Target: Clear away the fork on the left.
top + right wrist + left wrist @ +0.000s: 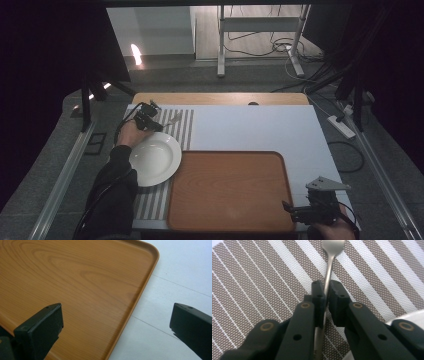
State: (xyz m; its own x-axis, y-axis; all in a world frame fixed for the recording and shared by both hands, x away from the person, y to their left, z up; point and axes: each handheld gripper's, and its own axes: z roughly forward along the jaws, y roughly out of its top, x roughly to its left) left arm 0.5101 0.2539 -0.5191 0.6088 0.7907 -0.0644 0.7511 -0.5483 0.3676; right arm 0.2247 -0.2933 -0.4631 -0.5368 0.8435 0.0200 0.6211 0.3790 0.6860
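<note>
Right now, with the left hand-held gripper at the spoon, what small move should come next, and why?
Probably lift the spoon straight up a little. The left hand-held gripper has its jaws closed on the handle, over the striped placemat, with the white plate close beside, so a sideways move might knock it.

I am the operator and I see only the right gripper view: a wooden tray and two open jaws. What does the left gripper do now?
Observer: The left gripper is shut on a metal spoon by its handle.
Operator: Where does the spoon lie?
Observer: Over a striped placemat, left of the tray.
Operator: Is there anything else near it?
Observer: A white plate sits on the placemat, beside the person's left hand.
</note>
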